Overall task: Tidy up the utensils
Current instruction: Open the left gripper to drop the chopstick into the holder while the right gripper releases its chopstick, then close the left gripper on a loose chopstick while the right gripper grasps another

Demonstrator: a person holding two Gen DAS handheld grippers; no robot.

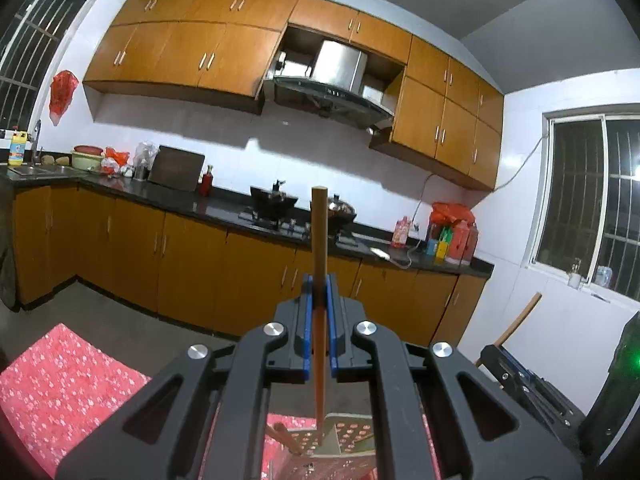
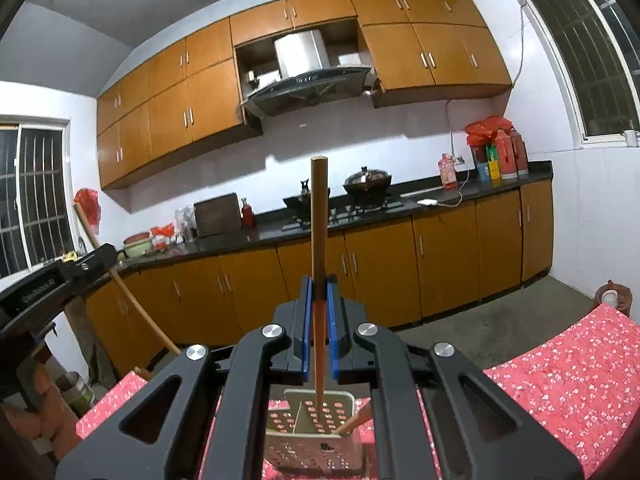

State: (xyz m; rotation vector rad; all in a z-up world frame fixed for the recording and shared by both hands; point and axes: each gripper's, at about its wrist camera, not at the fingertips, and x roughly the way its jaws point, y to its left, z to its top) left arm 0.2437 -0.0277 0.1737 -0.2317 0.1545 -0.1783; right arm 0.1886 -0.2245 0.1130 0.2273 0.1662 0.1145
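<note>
Chopsticks are what both grippers carry: the left gripper (image 1: 320, 280) pinches one wooden chopstick (image 1: 320, 232) between its blue pads (image 1: 307, 320), the stick standing nearly upright with its blunt end up and its tapered end pointing down toward a perforated metal utensil holder (image 1: 344, 436) seen below the jaws. The right gripper (image 2: 319, 282) is likewise clamped on a second chopstick (image 2: 319, 216), also nearly upright, its lower tip reaching down into the perforated metal utensil holder (image 2: 312, 448); whether the tip touches the holder's inside cannot be told. Inside the holder a divider wall splits it into compartments, and another wooden stick (image 2: 356, 422) leans in the right-hand one. The holder stands on a red floral tablecloth (image 2: 560, 380). In the right wrist view the left gripper's body appears at the left edge, its chopstick slanting down toward the holder. Behind are orange kitchen cabinets (image 2: 400, 264), a black countertop and a gas stove with a lidded wok (image 2: 368, 180).
</note>
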